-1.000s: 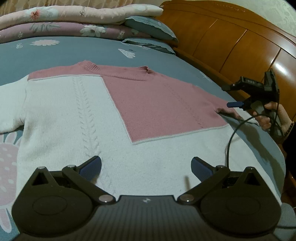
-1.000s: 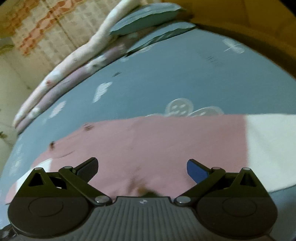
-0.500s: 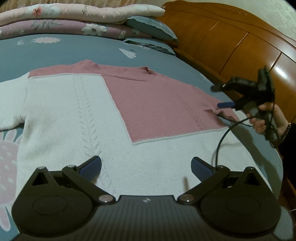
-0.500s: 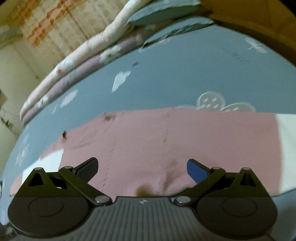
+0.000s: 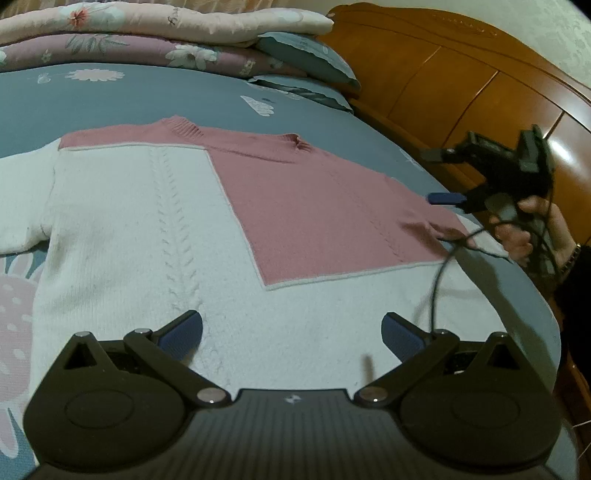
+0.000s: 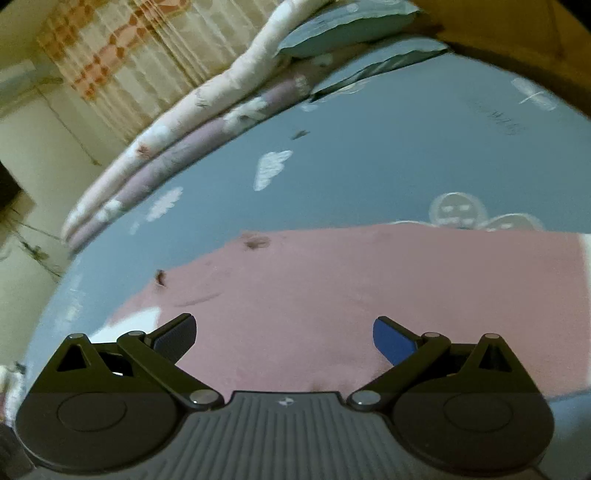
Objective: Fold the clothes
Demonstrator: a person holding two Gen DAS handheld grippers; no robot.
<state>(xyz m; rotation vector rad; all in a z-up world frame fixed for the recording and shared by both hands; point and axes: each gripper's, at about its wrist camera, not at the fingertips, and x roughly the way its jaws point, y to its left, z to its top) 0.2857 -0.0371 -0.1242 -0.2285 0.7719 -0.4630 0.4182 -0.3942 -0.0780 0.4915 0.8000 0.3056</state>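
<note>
Pink-and-white cable-knit sweater (image 5: 177,221): flat on blue-grey patterned bedsheet (image 5: 129,96). Left gripper (image 5: 291,332): fingers spread, over white hem. Right gripper (image 6: 284,332): fingers spread, above pink sleeve, empty. Folded floral quilts (image 5: 147,33) at bed's far edge.

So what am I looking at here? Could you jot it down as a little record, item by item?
garment: pink and white sweater, spread flat
fold state: right sleeve already laid across the chest; left sleeve still out
surface: blue printed bedsheet
left tongs: open, above the white hem, holding nothing
right tongs: open, over the pink part, holding nothing
background: stacked quilts, wooden headboard
</note>
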